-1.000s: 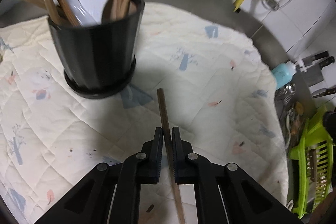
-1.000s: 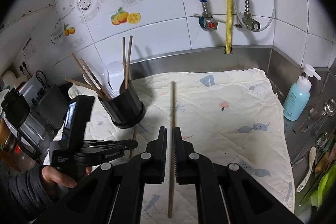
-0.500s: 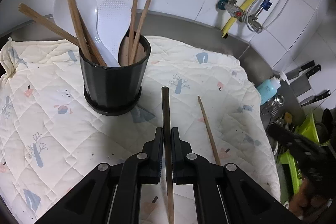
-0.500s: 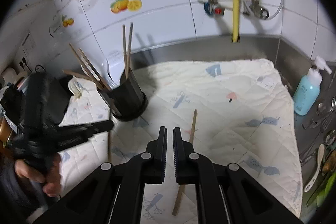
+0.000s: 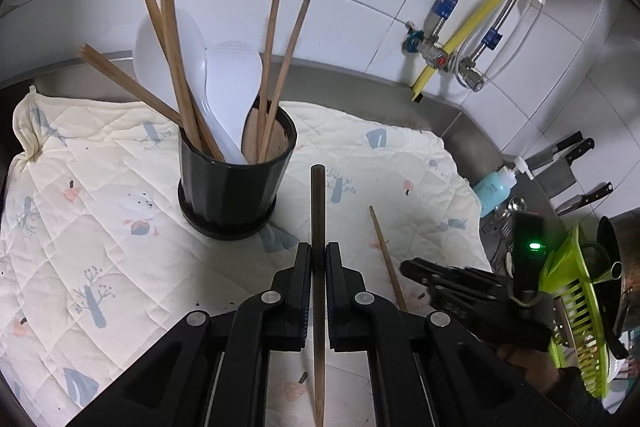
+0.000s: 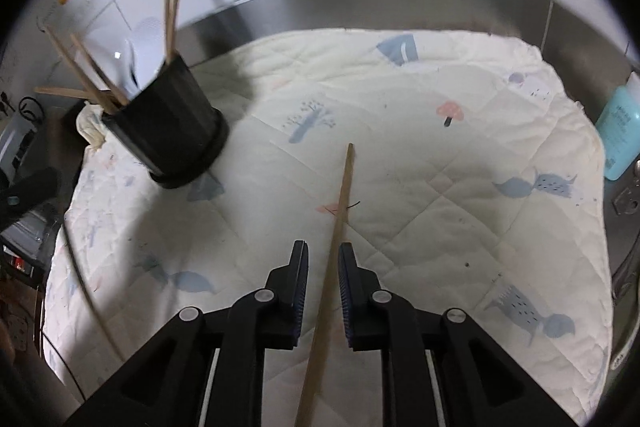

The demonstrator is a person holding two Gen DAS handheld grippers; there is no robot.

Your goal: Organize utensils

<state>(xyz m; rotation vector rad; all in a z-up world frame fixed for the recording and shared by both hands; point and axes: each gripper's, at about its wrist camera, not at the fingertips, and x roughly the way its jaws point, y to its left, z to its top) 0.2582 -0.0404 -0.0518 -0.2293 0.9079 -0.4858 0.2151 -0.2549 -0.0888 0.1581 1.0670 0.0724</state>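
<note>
One dark chopstick (image 5: 318, 267) stays pinched in the left gripper (image 5: 318, 259), now raised nearer the black holder (image 5: 236, 183). From the right wrist, the right gripper (image 6: 323, 263) has dropped lower; its jaws have just been opening around the pale chopstick (image 6: 340, 215) lying on the quilted mat (image 6: 460, 187), untouched.

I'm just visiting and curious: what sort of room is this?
Most likely a home kitchen counter: kitchen knives against the tiled wall, a black utensil holder of chopsticks and rice paddles, and a green dish rack.
</note>
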